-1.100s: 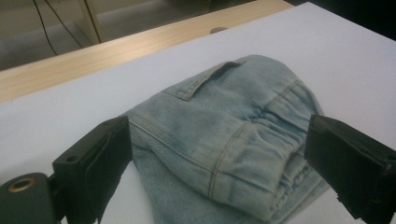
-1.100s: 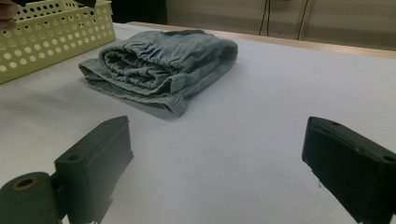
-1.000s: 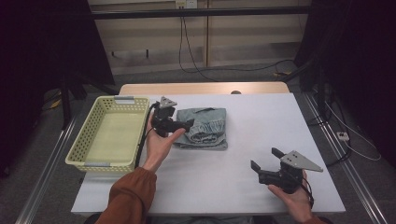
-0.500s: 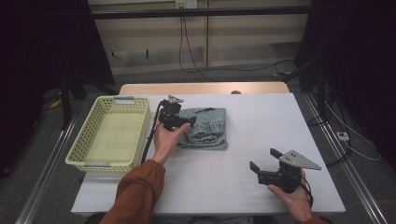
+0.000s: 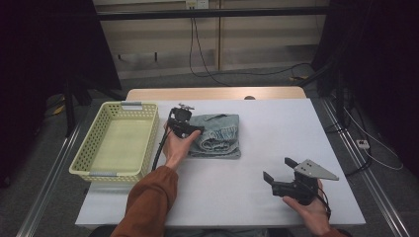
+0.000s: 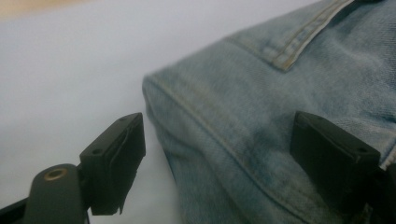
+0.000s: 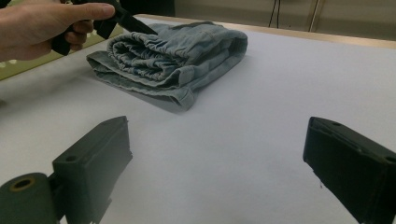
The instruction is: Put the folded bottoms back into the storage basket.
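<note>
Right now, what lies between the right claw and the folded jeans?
Nothing: in the right gripper view, bare white table stretches from the open right claw to the folded jeans.

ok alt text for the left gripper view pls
Close up, the left gripper is open, its two black jaws straddling the edge of folded blue denim shorts lying on a white table.
</note>
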Available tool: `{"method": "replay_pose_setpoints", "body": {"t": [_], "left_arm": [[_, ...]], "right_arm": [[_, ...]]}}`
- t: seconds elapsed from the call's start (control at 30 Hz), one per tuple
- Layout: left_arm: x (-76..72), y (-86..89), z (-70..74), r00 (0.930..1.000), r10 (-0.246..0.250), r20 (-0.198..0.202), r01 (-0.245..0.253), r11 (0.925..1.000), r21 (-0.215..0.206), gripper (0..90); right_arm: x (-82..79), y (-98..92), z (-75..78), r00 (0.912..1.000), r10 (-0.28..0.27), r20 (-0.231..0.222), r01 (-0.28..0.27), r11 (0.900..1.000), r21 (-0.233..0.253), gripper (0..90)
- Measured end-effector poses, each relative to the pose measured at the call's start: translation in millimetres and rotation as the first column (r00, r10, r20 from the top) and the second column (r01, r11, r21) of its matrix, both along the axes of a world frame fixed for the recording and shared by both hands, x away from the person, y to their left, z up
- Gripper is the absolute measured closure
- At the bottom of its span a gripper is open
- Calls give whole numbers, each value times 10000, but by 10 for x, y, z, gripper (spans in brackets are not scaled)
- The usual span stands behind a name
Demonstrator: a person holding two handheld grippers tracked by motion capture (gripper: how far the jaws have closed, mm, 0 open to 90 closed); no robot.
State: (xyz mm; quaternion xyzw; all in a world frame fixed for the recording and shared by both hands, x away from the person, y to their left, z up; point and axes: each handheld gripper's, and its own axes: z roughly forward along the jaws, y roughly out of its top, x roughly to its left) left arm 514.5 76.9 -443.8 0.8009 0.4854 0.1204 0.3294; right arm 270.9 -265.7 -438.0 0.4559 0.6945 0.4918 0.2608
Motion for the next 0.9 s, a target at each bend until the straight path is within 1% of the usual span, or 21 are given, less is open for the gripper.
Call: {"method": "replay_pose_setpoints", "body": {"t": [0.03,0.07,0.13,0.2,0.23,0.27,0.3,0.33,0.43,0.5,0.53,0.57,0.6,0.63,0.67,0.7,0.73,0.8,0.9], "left_arm": [[11,19,-6,9997,55,-246,-57,9999,-93,192],[23,29,-13,9990,116,-424,-121,9999,-118,192],[45,62,-22,9973,140,-726,-163,9994,-320,192],[53,81,-39,9946,194,-1019,-233,9991,-368,192],[59,90,-45,9923,197,-1227,-251,9988,-427,193],[66,102,-56,9909,154,-1337,-231,9982,-561,193],[68,106,-55,9910,94,-1337,-169,9983,-551,193],[66,100,-49,9899,51,-1419,-120,9988,-472,196],[52,87,-44,9884,78,-1514,-150,9988,-464,211],[25,83,-37,9862,118,-1648,-221,9979,-608,286],[12,79,-35,9852,150,-1706,-275,9971,-711,286],[5,75,-31,9841,123,-1769,-262,9967,-762,340],[0,77,-30,9825,46,-1862,-215,9958,-892,358],[-5,75,-28,9813,-2,-1926,-181,9955,-933,384],[-11,70,-26,9799,-62,-1993,-140,9949,-998,384],[-23,60,-28,9790,-62,-2039,-161,9941,-1076,408],[-28,61,-25,9775,-197,-2099,-40,9937,-1120,429],[-36,57,-26,9761,-314,-2151,51,9925,-1221,497],[-35,55,-29,9728,-436,-2275,122,9904,-1374,566]], "right_arm": [[-8,2,1,10000,37,-17,-37,10000,-53,77],[-7,3,1,10000,47,-33,-48,10000,-60,77],[-5,8,0,10000,29,-37,-30,10000,-51,78],[-6,5,-2,10000,37,-46,-37,10000,-53,78],[-6,1,-3,10000,51,-55,-51,10000,-49,78],[-7,-1,-3,10000,22,-65,-22,10000,-51,78],[-7,-1,-3,10000,22,-65,-22,10000,-51,78],[-6,-3,-4,10000,10,-84,-11,10000,-50,79],[-6,-1,-5,10000,44,-78,-44,10000,-63,79],[-9,5,-4,10000,32,-59,-33,9999,-102,81],[-9,5,-4,10000,32,-59,-33,9999,-102,81],[-9,8,-3,10000,26,-64,-27,9999,-119,81],[-10,8,-3,10000,29,-64,-30,9999,-146,81],[-10,10,-2,10000,34,-64,-35,9999,-149,82],[-10,10,-2,10000,34,-64,-35,9999,-149,82],[-9,13,-3,10000,52,-64,-53,9999,-151,82],[-8,17,-2,10000,40,-84,-41,9999,-155,82],[1,23,-6,9999,44,-92,-46,9998,-178,83],[7,33,-8,9999,62,-96,-63,9998,-185,83]]}}
